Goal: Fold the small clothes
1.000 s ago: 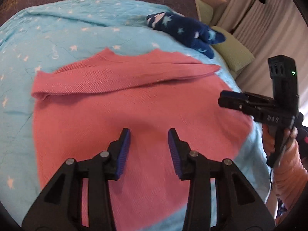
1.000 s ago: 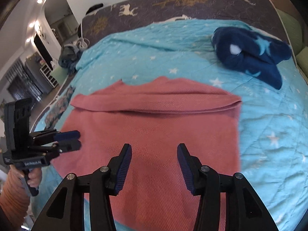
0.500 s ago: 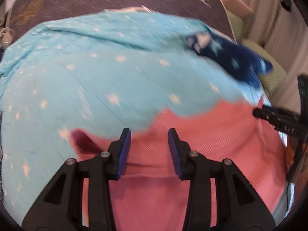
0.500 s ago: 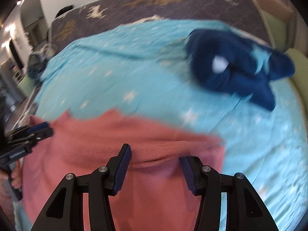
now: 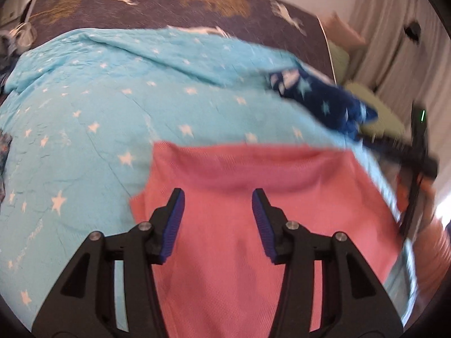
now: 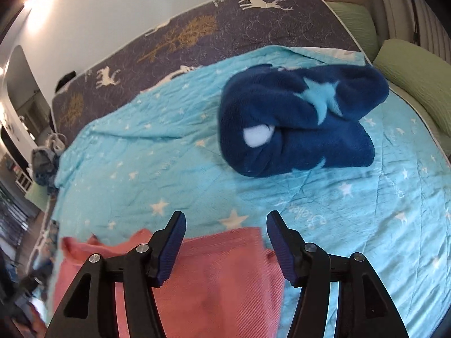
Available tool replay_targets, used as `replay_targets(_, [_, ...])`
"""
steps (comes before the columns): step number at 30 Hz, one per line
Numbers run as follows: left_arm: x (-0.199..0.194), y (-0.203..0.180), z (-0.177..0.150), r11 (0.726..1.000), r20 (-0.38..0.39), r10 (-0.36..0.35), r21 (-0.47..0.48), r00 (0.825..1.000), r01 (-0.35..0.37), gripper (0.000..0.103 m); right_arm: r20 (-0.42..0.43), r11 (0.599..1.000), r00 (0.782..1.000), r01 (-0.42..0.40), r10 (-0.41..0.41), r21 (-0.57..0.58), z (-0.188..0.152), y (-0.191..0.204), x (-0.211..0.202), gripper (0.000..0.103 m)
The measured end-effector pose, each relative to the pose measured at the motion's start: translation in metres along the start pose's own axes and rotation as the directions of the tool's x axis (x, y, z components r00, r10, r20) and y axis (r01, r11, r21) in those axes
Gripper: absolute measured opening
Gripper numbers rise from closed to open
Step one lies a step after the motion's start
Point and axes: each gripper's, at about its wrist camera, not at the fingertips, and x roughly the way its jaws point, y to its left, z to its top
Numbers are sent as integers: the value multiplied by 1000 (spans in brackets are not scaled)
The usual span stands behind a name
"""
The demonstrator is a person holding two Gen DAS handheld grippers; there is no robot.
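A pink knit garment [image 5: 248,225] lies flat on the light blue star blanket [image 5: 98,129], its far edge folded over. My left gripper [image 5: 218,205] is open and empty, above the garment near its far left corner. My right gripper [image 6: 225,228] is open and empty, over the garment's [image 6: 214,281] far right corner. The right gripper also shows blurred at the right edge of the left wrist view [image 5: 406,155].
A dark blue star-patterned fleece [image 6: 296,124] lies bunched on the blanket [image 6: 141,152] beyond the garment. A dark deer-print mattress [image 6: 225,28] lies behind. Green pillows [image 6: 417,76] sit at the right, by curtains.
Both grippers have moved forward from the garment's near part to its far folded edge. Both stayed open and empty. The garment has not visibly moved.
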Motion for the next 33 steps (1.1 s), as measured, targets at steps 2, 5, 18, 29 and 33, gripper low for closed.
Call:
replay_targets(2, [11,-9,-1,999,-56,1,37,998,1,51,-22,998,999,-47,46,-48,-2,18,-7,61])
replay_targets(5, [41,-20,7,999,-130,8,43,991,-3,51,-118,977,989,-112,92,-180,-19,56,-1,62])
replay_targets(18, [76,4,29,993,-11,92,-67,996,-93,51,-116,970,991,-88,62,-228,-38,64,57,62])
replay_targets(29, [-48,-5,-47,995,41,94,-43,995,-92,66,-22,990,999,-41,38,-137,-68,-14,-90,62])
replay_targets(33, [-84,1,-100,986,24,145,-82,989,-142,72,-90,996,995,-57,50,-71,-119,-55,-132,63])
